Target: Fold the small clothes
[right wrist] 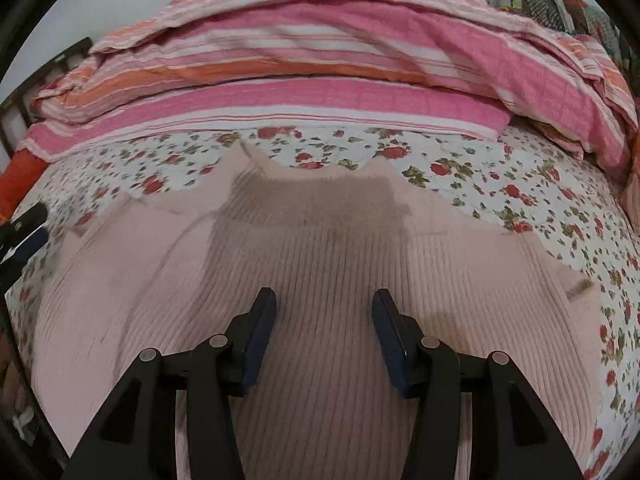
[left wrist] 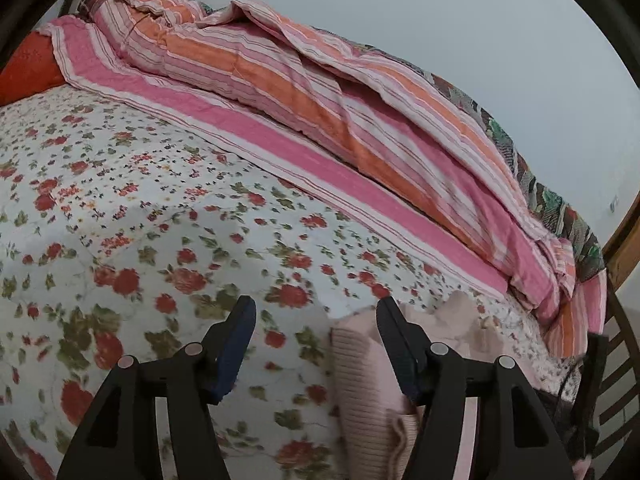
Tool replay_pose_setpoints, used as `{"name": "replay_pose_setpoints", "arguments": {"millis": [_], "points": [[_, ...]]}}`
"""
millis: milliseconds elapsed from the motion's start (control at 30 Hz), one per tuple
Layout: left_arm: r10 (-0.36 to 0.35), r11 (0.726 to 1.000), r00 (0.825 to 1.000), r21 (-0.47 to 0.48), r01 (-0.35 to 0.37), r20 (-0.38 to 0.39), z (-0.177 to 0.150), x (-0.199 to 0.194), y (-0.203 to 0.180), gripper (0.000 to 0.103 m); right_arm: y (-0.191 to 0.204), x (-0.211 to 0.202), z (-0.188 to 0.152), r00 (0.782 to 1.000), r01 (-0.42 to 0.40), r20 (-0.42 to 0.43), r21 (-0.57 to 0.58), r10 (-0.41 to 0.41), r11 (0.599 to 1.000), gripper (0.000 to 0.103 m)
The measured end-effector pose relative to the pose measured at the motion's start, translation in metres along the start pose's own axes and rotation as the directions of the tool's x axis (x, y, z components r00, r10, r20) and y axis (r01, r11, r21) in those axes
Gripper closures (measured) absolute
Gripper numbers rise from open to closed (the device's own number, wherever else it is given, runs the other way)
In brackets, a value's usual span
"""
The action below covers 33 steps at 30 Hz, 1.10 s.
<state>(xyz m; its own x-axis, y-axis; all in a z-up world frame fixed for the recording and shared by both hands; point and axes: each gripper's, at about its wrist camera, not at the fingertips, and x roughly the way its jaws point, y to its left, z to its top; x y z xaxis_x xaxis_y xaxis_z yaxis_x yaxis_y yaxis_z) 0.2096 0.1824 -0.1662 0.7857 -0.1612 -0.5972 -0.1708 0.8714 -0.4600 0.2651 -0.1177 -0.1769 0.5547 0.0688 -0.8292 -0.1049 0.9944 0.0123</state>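
A pale pink ribbed knit sweater (right wrist: 320,248) lies spread flat on the floral bedsheet (right wrist: 500,184). My right gripper (right wrist: 324,300) is open and empty, hovering over the middle of the sweater. In the left wrist view my left gripper (left wrist: 316,308) is open and empty over the bedsheet (left wrist: 140,200), just left of the sweater's edge (left wrist: 360,380); its right finger overlaps the sweater. The left gripper also shows at the left edge of the right wrist view (right wrist: 24,228).
A pink and orange striped quilt (left wrist: 320,92) is bunched along the far side of the bed, also in the right wrist view (right wrist: 320,60). An orange pillow (left wrist: 28,68) lies at the head. A dark wooden bed frame (left wrist: 616,380) stands at the right.
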Motion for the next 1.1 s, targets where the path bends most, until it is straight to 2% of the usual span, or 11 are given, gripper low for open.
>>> {"name": "replay_pose_setpoints", "arguments": {"millis": [133,300,433,600,833,1100], "points": [[0.01,1.0,1.0,0.021,-0.01,-0.008,-0.001,0.001,0.001,0.043,-0.001,0.013,0.013,1.0,0.021,-0.015,0.012,-0.021,1.0,0.053],[0.003,0.998,1.0,0.058,-0.002,-0.005,-0.003,-0.002,-0.006,0.043,0.001,0.015,0.014,0.999,0.049,-0.002,0.007,-0.049,0.999,0.054],[-0.01,0.996,1.0,0.089,0.012,-0.024,-0.008,-0.003,-0.013,0.042,0.0,0.007,0.009,1.0,0.03,-0.01,0.015,-0.03,0.999,0.054],[-0.013,0.993,0.999,0.12,0.016,-0.034,-0.011,-0.003,-0.018,0.043,-0.001,-0.022,-0.012,1.0,-0.016,-0.005,0.039,0.016,0.999,0.055],[-0.036,0.996,0.999,0.082,0.039,-0.035,-0.01,-0.007,-0.012,0.042,0.009,-0.06,-0.047,0.999,-0.035,0.035,-0.007,0.035,0.999,0.055],[-0.03,0.996,0.999,0.082,0.032,-0.022,-0.009,-0.01,-0.01,0.042,0.022,-0.081,-0.085,0.996,0.021,0.089,-0.065,-0.015,0.998,0.055]]}}
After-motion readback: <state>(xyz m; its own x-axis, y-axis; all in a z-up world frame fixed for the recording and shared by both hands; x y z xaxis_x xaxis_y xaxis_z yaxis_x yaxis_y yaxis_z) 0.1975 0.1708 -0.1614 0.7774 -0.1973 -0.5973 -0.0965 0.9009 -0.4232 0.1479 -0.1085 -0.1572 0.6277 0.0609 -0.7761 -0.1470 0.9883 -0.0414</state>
